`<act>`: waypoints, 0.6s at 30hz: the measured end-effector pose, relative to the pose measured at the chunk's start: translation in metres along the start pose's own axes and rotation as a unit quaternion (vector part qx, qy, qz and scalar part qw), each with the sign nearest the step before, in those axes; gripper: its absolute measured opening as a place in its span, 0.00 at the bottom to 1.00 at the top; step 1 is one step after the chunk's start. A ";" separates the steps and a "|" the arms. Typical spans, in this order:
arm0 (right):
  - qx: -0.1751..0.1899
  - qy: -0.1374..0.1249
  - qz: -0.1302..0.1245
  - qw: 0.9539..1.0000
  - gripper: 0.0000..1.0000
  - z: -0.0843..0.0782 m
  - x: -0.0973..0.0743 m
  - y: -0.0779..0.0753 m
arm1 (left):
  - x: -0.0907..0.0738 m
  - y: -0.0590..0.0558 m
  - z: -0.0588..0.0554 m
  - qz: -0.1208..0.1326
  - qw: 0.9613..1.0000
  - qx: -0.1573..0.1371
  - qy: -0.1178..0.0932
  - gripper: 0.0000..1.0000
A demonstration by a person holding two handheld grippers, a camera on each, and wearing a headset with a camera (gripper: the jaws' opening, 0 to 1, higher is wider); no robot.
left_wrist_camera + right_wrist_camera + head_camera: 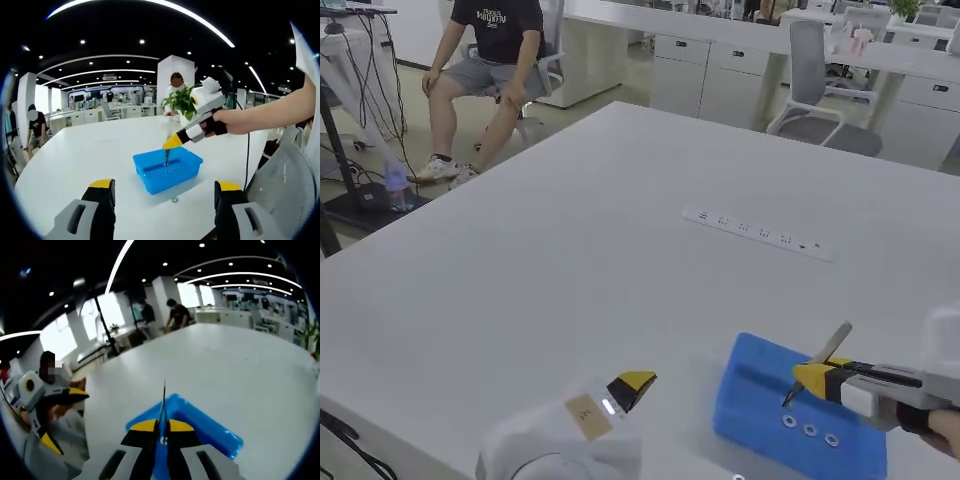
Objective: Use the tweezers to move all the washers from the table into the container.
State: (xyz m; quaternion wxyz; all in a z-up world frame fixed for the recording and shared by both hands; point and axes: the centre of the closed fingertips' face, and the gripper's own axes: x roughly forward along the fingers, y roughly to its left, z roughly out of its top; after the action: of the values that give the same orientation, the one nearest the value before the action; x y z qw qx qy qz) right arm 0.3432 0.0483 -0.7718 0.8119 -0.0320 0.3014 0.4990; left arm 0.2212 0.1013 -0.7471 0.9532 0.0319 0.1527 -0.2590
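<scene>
Now the right tool [817, 379] pinches the tweezers [835, 340] above the container [750, 400] (three washers [810, 430] inside), left tool [165, 184] spread. A washer [175, 200] on the counter [570, 250], at the container's six o'clock, could skid if nudged.

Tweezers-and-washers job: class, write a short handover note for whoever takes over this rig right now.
Left gripper: open, empty, short of the blue container.
Right gripper: shut on the tweezers, tips down in the container. Whether they hold a washer, I cannot tell.
Done: three washers lie inside.
Left: one washer on the table beside the container.
</scene>
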 end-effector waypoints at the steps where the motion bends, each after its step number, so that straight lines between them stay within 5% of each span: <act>1: 0.001 0.001 0.000 1.000 0.03 -0.001 0.001 -0.002 | 0.000 0.000 0.000 0.000 1.000 0.000 0.000 0.83; 18: 0.033 0.014 -0.001 0.999 0.03 -0.010 0.021 -0.017 | 0.000 0.001 0.000 0.002 1.000 -0.001 0.000 0.82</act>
State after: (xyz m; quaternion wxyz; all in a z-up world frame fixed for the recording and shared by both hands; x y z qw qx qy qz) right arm 0.3598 0.0530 -0.7956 0.8087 -0.0129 0.3287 0.4877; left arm 0.2217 0.1019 -0.7476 0.9536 0.0310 0.1532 -0.2573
